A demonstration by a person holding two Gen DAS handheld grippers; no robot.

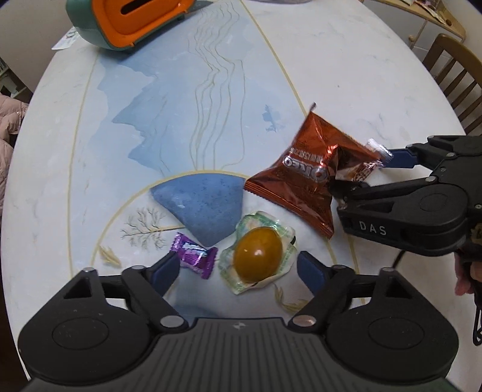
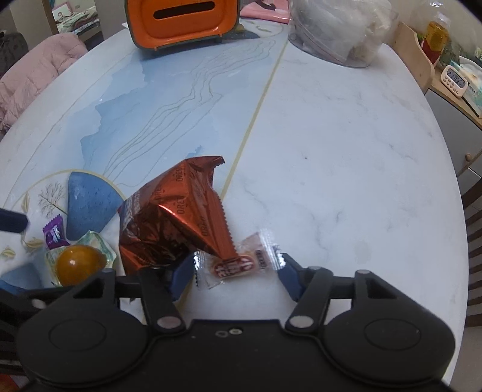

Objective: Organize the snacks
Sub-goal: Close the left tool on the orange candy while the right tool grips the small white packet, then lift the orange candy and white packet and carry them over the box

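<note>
On the round marble-look bench point(image 1: 346, 60) with its pale blue landscape pattern, a small cluster of snacks lies near the front edge. The left tongs point(image 1: 238, 267) point steeply down with their blue-padded fingers spread to either side of a brown egg sealed in a clear, crinkled plastic wrapper point(image 1: 258, 256); the small purple foil-wrapped candy point(image 1: 195, 255) lies just beside the left pad, and neither pad presses on the egg. Right next to the egg sits a crumpled copper-red foil Oreo packet point(image 1: 304, 175), one corner raised off the surface. The right tongs point(image 2: 238, 273) are lowered over a small clear-wrapped candy with a red label point(image 2: 238, 265) — it lies flat on the bench between the blue pads, its crimped ends at or nearly at each pad, though I cannot tell whether they are pinching it; one corner of the red packet overlaps it. At the far side of the bench stands a green container with an orange slotted lid point(image 2: 183, 21), and to its right a clear plastic bag of white stuff point(image 2: 337, 27) — both well apart from the snacks.
</note>
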